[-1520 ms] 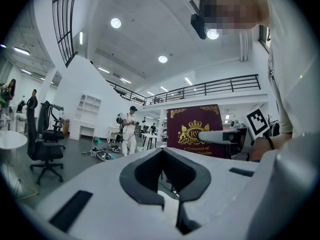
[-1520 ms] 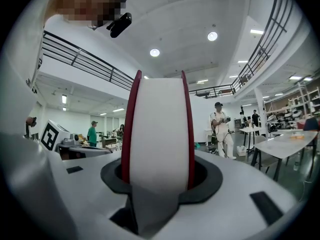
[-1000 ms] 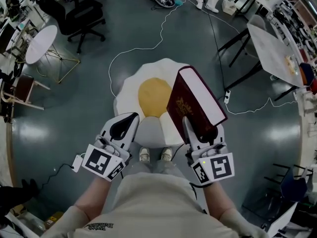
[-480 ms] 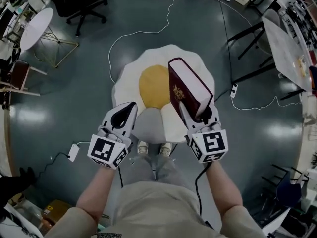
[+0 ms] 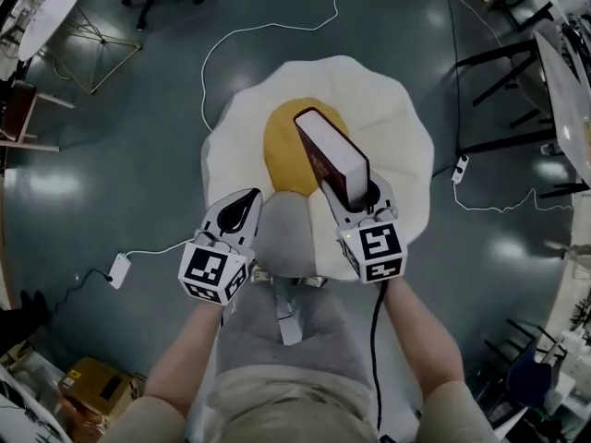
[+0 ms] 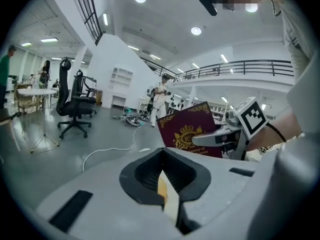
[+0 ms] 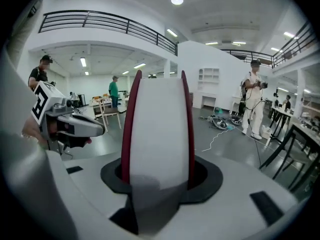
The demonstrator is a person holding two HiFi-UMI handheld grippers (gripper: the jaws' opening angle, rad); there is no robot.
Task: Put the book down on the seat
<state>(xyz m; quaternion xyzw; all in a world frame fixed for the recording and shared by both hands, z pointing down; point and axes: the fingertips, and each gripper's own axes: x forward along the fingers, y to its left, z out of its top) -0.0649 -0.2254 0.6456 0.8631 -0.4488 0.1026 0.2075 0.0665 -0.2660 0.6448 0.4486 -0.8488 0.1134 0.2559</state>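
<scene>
The seat [image 5: 392, 123] is a round cushion shaped like a fried egg, white with a yellow yolk [image 5: 282, 141]. A thick dark red book [image 5: 331, 153] with white page edges stands on end over the yolk's right side. My right gripper [image 5: 351, 192] is shut on its near end. In the right gripper view the book [image 7: 159, 129] fills the space between the jaws. The left gripper view shows its gold-crested cover [image 6: 187, 134]. My left gripper [image 5: 242, 212] hangs over the seat's near left edge, jaws together, holding nothing. Whether the book touches the seat I cannot tell.
A white cable [image 5: 231, 40] loops across the grey floor behind the seat. A power strip [image 5: 459, 169] lies to the right, a plug adapter [image 5: 118, 270] to the left. Black table legs [image 5: 508, 53] stand at the far right, a cardboard box [image 5: 92, 390] at the near left.
My right gripper has carried the book forward and down over the yolk. The seat now sits larger and more central in the head view. My left gripper stayed alongside, still shut.
</scene>
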